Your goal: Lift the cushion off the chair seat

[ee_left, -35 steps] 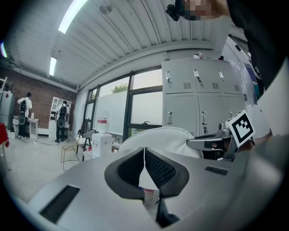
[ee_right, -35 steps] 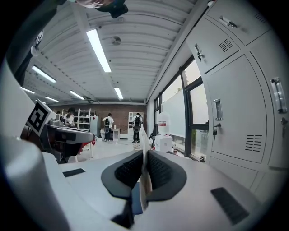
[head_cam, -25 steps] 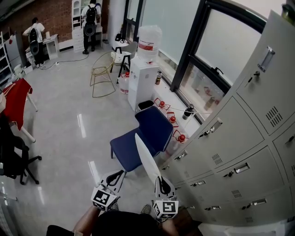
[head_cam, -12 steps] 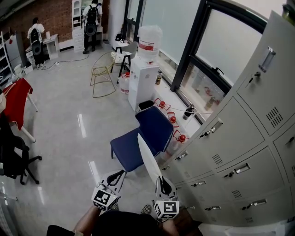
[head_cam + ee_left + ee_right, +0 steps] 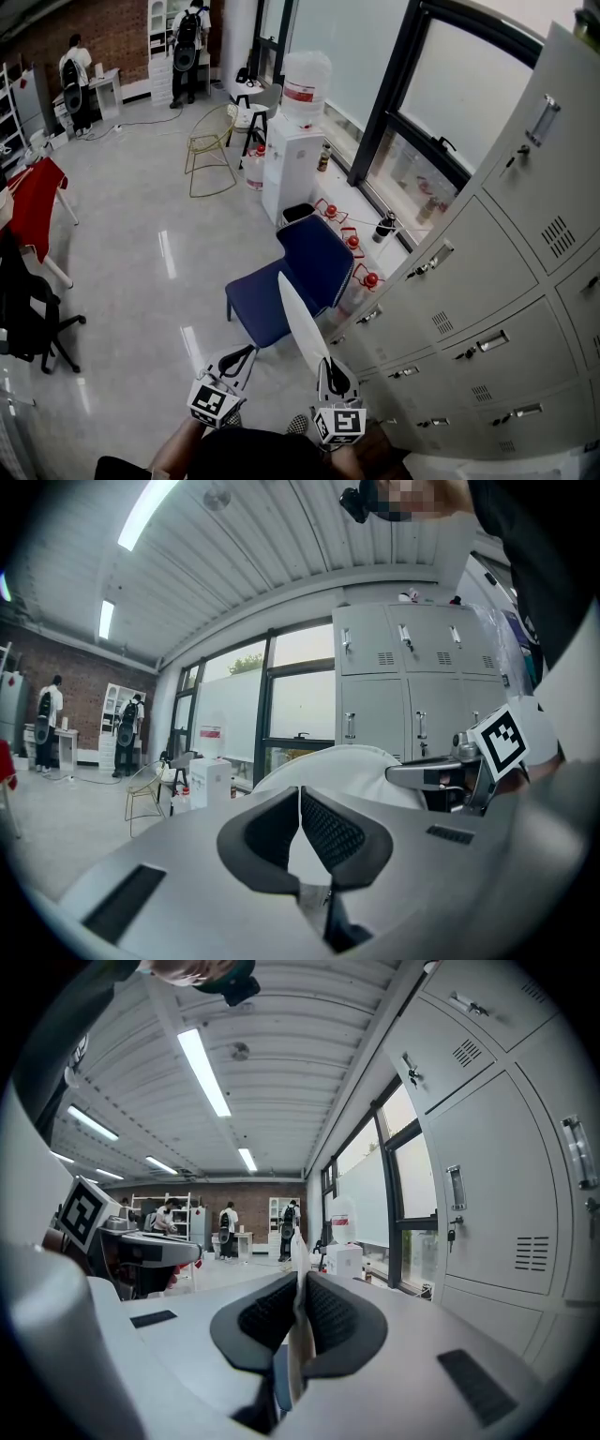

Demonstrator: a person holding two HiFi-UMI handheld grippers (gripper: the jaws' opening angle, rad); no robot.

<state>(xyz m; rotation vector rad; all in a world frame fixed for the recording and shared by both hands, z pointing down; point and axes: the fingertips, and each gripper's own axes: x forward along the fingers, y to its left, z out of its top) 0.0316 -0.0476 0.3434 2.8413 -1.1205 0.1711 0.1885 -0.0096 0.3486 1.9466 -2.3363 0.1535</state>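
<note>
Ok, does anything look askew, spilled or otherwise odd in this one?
Only the white cushion: it stands on edge in the air, off the seat of the blue chair, pinched at its near end by the right gripper alone. The left gripper is shut on nothing beside it. Nothing looks spilled or damaged.

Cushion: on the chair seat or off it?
Off: the cushion stands on edge in the right gripper, clear of the bare blue chair seat.

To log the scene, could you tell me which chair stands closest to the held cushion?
The blue chair, just beyond the cushion; the gold wire chair and the black office chair stand far off.
</note>
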